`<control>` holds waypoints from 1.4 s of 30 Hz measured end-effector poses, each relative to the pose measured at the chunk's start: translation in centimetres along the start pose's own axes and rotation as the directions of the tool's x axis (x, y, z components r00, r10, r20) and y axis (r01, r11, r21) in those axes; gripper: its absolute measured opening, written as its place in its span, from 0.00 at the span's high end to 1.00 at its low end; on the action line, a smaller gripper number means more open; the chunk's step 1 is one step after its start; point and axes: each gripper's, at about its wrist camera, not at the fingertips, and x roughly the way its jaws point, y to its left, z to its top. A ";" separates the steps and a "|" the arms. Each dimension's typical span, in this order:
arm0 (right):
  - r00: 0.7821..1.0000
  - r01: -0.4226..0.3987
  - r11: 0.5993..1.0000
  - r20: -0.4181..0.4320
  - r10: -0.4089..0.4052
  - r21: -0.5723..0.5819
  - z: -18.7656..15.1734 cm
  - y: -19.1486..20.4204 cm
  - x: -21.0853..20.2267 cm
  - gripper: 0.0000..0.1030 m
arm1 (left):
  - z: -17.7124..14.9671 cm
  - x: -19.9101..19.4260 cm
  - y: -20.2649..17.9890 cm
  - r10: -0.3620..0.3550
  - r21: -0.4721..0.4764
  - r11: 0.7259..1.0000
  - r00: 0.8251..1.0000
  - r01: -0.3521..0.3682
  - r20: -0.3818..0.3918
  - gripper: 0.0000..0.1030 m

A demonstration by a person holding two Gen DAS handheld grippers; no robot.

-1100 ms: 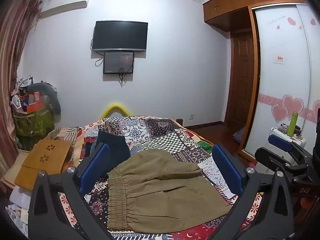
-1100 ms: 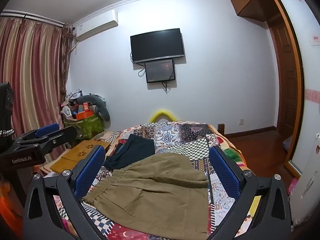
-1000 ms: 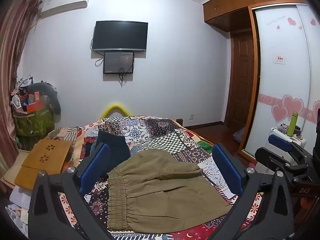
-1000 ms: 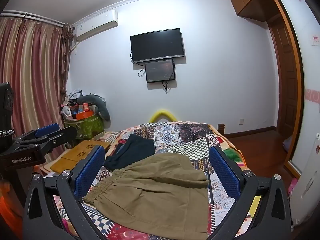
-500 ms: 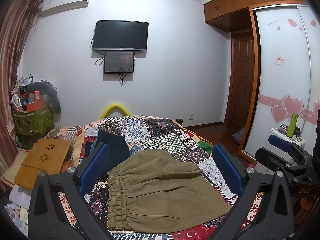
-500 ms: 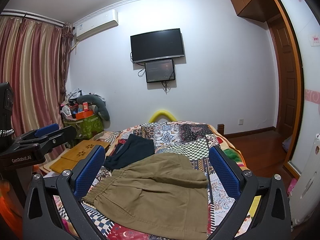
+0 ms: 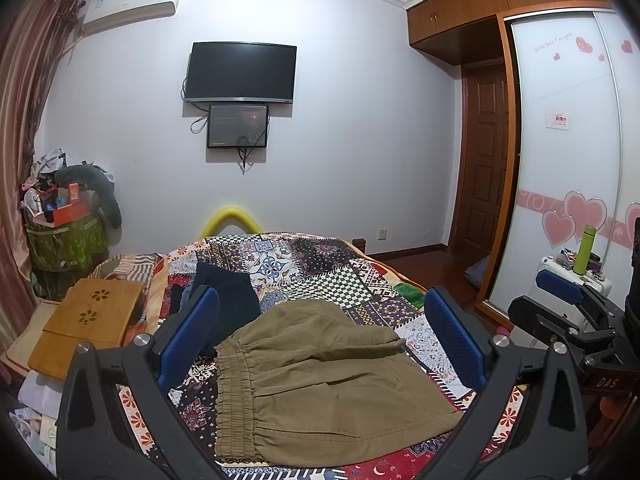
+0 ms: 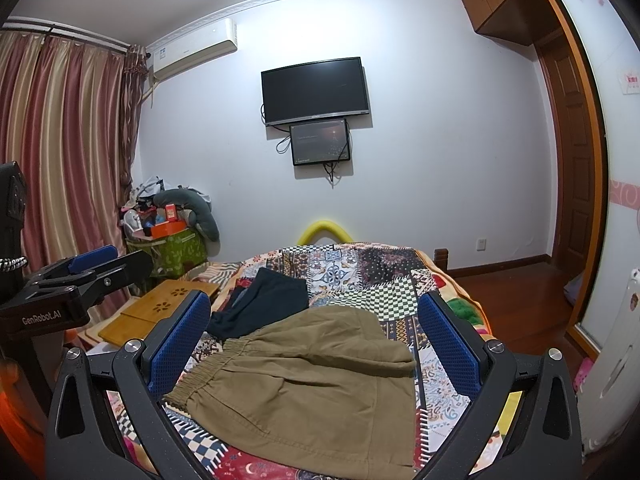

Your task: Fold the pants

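Olive-brown pants [image 7: 320,384] lie folded on a patchwork quilt, their elastic waistband toward the left; the right wrist view shows the same pants [image 8: 312,396]. My left gripper [image 7: 320,328] is held above the near end of the bed, open, its blue pads wide apart with nothing between them. My right gripper [image 8: 316,336] is likewise open and empty, above the pants. The right gripper also shows at the right edge of the left wrist view, and the left gripper at the left edge of the right wrist view.
A dark navy garment [image 7: 224,304] lies on the quilt [image 7: 312,264] behind the pants. A wooden lap table [image 7: 88,328] sits left of the bed, and a cluttered green basket [image 7: 64,240] stands beyond. A white appliance with a green bottle [image 7: 585,248] and the wardrobe stand at right.
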 end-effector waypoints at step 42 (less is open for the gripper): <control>0.871 0.131 0.987 -0.485 -0.073 0.088 -8.9 -10.8 15.8 0.05 | -9.1 22.7 11.9 0.120 -0.032 0.987 0.847 -0.160 -0.517 0.00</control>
